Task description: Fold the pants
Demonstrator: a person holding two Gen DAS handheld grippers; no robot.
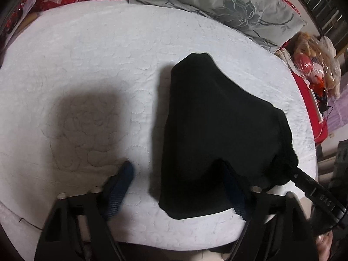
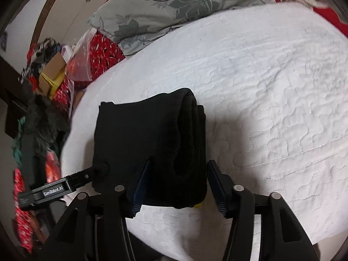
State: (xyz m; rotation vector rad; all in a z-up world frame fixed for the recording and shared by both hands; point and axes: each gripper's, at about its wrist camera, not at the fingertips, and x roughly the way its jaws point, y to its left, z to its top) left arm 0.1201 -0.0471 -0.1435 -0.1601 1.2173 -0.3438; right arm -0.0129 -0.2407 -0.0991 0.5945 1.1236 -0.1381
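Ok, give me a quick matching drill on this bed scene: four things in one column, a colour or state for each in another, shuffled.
Things:
1. pants
2. quilt
3. pillow
4. left gripper

Descriptions:
A. grey-green, flower print
B. white, stitched
C. black, folded into a bundle
D. jaws apart, one finger on the fabric's edge

Pairs: 1-C, 2-B, 3-A, 4-D
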